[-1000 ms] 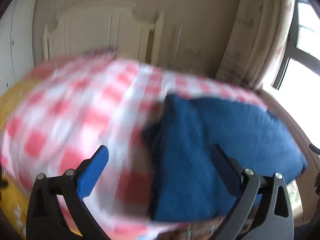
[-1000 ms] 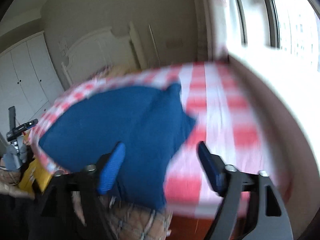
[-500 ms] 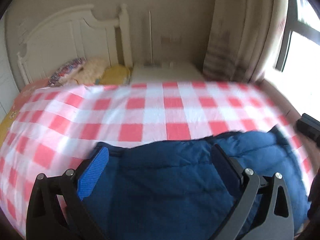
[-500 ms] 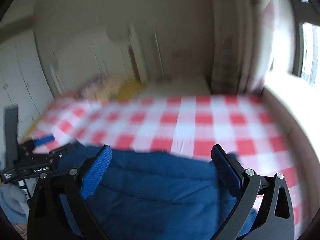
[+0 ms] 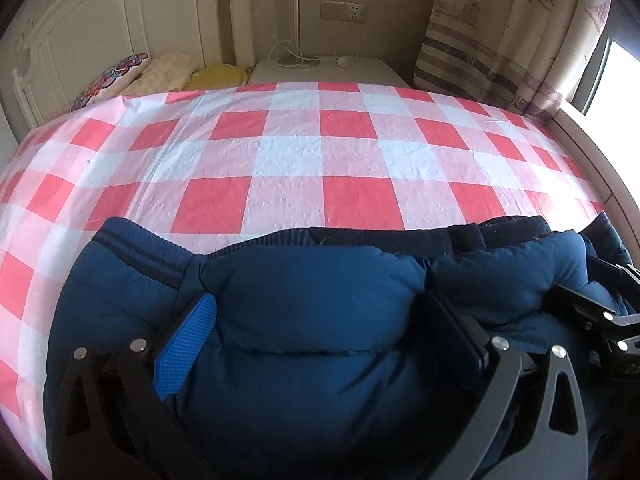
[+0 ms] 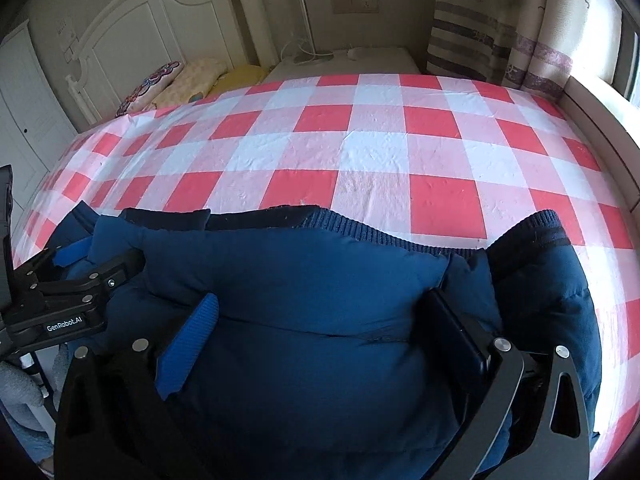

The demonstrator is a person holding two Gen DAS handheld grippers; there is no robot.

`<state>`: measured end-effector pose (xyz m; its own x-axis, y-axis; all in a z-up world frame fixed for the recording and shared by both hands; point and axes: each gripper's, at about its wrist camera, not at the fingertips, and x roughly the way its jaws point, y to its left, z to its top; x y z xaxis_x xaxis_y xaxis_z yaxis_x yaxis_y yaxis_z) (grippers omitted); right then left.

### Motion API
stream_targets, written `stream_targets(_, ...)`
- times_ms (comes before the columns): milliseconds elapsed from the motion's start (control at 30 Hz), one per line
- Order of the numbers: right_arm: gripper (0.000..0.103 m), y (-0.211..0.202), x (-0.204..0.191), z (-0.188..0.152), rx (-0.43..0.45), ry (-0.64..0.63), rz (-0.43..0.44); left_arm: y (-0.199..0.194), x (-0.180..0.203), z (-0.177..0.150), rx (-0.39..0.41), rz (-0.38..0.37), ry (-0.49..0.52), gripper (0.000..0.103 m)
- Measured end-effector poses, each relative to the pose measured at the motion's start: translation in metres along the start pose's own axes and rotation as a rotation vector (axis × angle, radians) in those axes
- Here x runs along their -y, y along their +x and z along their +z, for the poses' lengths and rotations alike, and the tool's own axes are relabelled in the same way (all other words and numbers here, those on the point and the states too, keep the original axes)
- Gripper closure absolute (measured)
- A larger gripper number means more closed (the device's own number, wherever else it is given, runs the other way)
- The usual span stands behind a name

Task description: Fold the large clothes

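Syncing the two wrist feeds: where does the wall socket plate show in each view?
Left wrist: the pale wall socket plate sits top centre, left of the striped curtain.
Right wrist: the socket plate is top centre too, slightly further right.
Shared landmark: the thin white pole just left of it.

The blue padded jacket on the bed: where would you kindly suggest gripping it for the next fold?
Probably by the ribbed hem along the blue padded jacket's far edge, coming from above: it is thin and flat against the checked cover, unlike the bulging padding.
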<state>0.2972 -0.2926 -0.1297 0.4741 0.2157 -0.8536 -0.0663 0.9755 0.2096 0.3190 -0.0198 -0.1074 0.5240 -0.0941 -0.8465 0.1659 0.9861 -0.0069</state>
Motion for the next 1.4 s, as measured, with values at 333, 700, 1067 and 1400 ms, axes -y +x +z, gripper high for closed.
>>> stream_targets(333,0.004,-0.017,-0.023,0.014,0.000,-0.068,-0.050,0.001,-0.001,0.002,0.010,-0.001,-0.006,0.002)
stream_targets(700,0.050,0.009,-0.051,0.017,0.034,-0.179,-0.044,-0.002,-0.013,0.002,0.025,-0.047,-0.073,0.002)
stream_targets(1067,0.048,0.008,-0.050,0.009,0.074,-0.196,-0.043,-0.042,-0.027,0.014,0.086,0.026,-0.039,0.002)
stream_targets(1400,0.041,0.007,-0.054,0.008,0.077,-0.202,-0.032,-0.006,-0.086,0.008,-0.024,0.112,-0.164,0.002)
